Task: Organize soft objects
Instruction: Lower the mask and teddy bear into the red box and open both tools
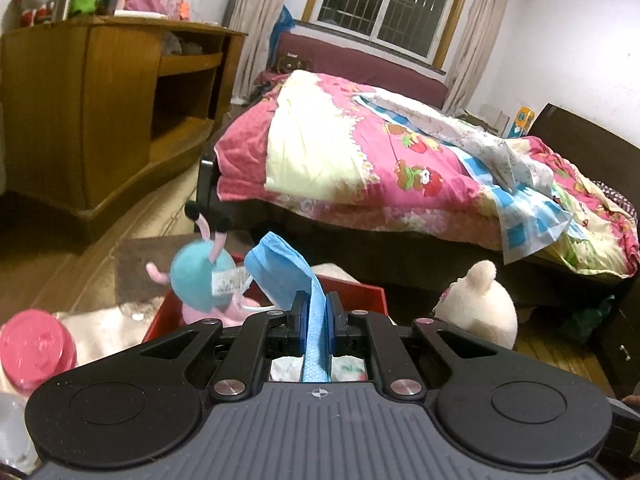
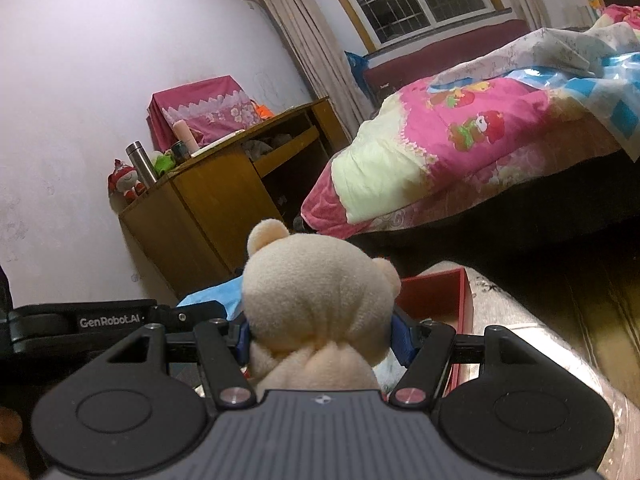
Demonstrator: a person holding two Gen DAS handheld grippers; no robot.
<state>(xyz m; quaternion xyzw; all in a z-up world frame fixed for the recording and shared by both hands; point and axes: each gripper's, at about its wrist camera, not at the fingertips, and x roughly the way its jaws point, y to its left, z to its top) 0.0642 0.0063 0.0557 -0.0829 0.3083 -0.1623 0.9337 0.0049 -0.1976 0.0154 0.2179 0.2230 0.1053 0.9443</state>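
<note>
My left gripper (image 1: 317,312) is shut on a blue face mask (image 1: 280,276), which stands up folded between the pads above a red box (image 1: 356,286). A blue and pink plush snail (image 1: 204,276) with black-tipped feelers sits in that box, just left of the mask. My right gripper (image 2: 322,334) is shut on a cream plush bear (image 2: 316,296), pinched at the neck, its head towards the room. The same bear (image 1: 480,304) shows at the right of the left wrist view. The red box (image 2: 436,292) lies just beyond the bear, and the left gripper's black body (image 2: 112,322) is at its left.
A pink-lidded jar (image 1: 34,348) stands at the near left. A wooden desk (image 1: 92,120) with toys and a flask on top is at the left wall. A bed (image 1: 400,160) with a pink quilt fills the right. Wooden floor lies between desk and bed.
</note>
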